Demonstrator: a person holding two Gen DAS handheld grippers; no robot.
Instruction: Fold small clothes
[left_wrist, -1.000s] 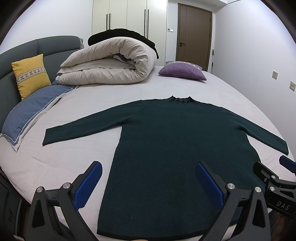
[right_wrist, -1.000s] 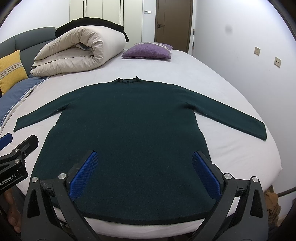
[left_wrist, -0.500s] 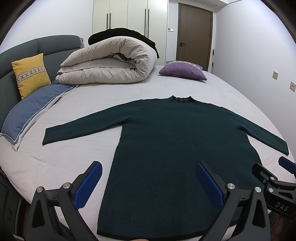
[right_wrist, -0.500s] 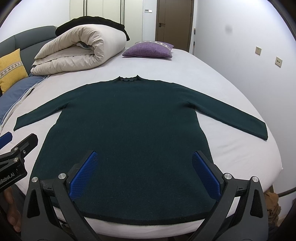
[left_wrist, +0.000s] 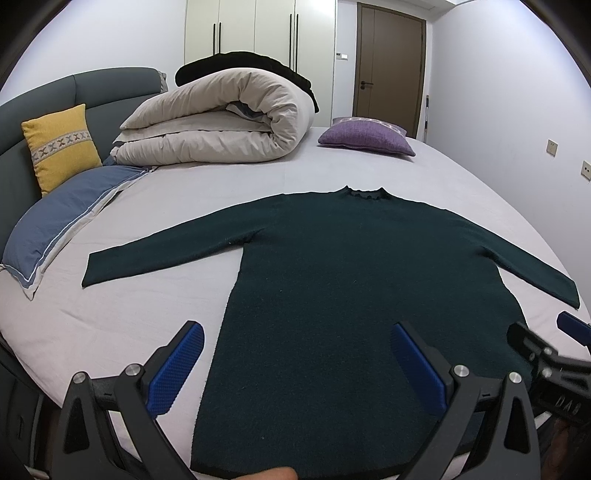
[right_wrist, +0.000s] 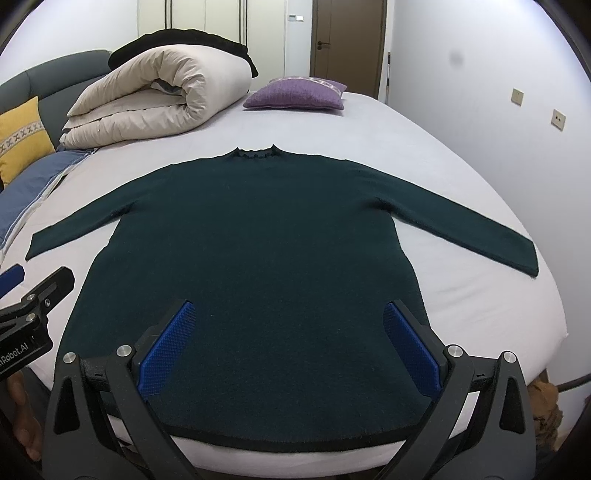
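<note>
A dark green long-sleeved sweater (left_wrist: 351, 266) lies flat on the bed, neck away from me, both sleeves spread out; it also shows in the right wrist view (right_wrist: 266, 236). My left gripper (left_wrist: 295, 350) is open and empty above the sweater's lower left hem. My right gripper (right_wrist: 288, 332) is open and empty above the lower right hem. Each gripper shows at the edge of the other's view: the right one (left_wrist: 554, 350), the left one (right_wrist: 33, 295).
The bed sheet (left_wrist: 129, 314) is pale lilac. A rolled beige duvet (left_wrist: 221, 122), a purple cushion (left_wrist: 365, 136), a yellow cushion (left_wrist: 61, 144) and a blue pillow (left_wrist: 62, 218) lie at the far and left sides. The bed's right edge (right_wrist: 546, 295) drops off near the wall.
Both grippers have drifted very slightly; the sweater has not moved and both grippers stay open.
</note>
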